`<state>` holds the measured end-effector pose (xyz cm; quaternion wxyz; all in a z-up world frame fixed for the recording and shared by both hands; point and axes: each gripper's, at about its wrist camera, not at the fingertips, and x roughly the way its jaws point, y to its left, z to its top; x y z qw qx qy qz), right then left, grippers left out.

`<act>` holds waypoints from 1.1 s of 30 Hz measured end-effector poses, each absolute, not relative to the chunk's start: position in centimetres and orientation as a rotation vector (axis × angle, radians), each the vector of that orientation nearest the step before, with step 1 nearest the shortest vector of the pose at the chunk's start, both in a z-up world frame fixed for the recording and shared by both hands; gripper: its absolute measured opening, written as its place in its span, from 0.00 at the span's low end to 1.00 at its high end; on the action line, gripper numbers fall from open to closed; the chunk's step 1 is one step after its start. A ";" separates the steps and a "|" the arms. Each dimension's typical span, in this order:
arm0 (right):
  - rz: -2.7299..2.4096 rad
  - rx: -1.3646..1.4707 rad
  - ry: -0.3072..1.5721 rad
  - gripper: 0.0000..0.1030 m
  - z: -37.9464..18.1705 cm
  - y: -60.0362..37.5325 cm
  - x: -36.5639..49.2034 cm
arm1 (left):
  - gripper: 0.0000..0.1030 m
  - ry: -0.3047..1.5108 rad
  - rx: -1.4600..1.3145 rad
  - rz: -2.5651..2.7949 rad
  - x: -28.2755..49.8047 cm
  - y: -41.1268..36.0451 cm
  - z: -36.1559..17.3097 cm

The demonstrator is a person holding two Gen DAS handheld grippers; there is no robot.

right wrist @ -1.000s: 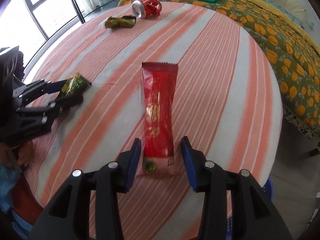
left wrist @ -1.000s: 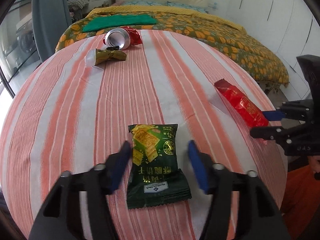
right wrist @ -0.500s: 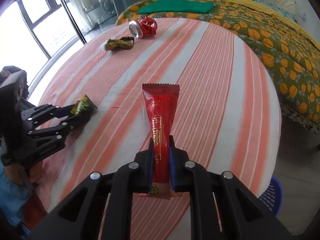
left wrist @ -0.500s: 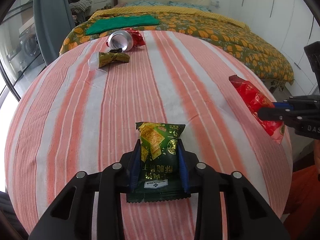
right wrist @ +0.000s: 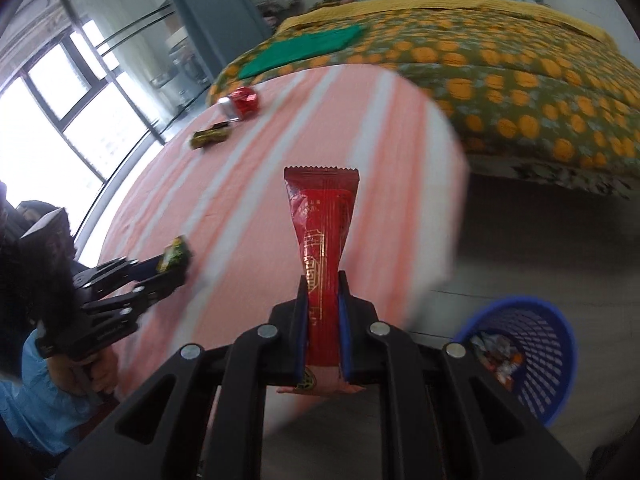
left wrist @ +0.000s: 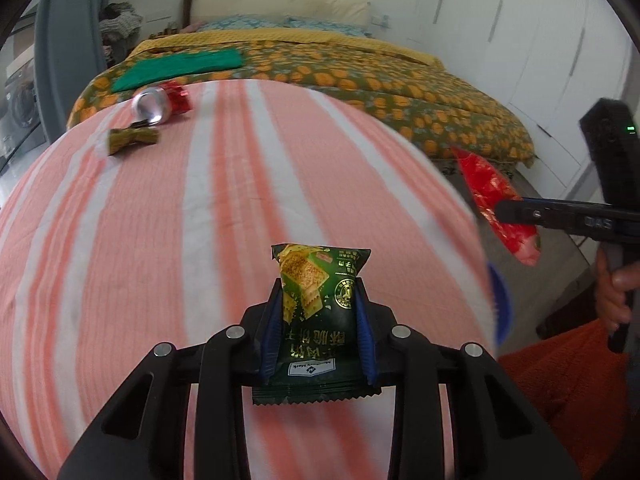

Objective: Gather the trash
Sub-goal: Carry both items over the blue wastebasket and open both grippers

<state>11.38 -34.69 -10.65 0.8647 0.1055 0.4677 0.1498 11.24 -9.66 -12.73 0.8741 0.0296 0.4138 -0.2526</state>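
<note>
You had two tongs in view: left tongs point(left wrist: 318, 326), right tongs point(right wrist: 323, 322). Three snack wrappers counted: one green cracker packet point(left wrist: 318, 312), one long red wrapper point(right wrist: 322, 240), one small olive wrapper point(left wrist: 133, 140). One crushed can point(left wrist: 160, 100). One striped counter point(left wrist: 200, 208). One blue basket point(right wrist: 532, 356). One bed point(left wrist: 360, 80), one green cloth point(left wrist: 180, 65) on it.

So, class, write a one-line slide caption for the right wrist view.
Right tool grips a red wrapper beyond the striped table's edge, blue bin below.
</note>
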 end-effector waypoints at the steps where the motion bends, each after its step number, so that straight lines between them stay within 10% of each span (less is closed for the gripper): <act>1: 0.293 0.231 0.981 0.12 -10.9 -35.9 11.1 | 0.31 0.863 0.064 -0.548 10.6 -10.7 -12.6; 17: -0.042 0.280 1.038 0.12 -18.1 -52.1 6.7 | 0.31 0.954 0.124 -0.833 6.4 -34.4 -14.1; 33: -0.087 0.436 1.093 0.12 -21.3 -57.1 5.8 | 0.33 1.110 0.141 -0.776 11.3 -41.8 -24.2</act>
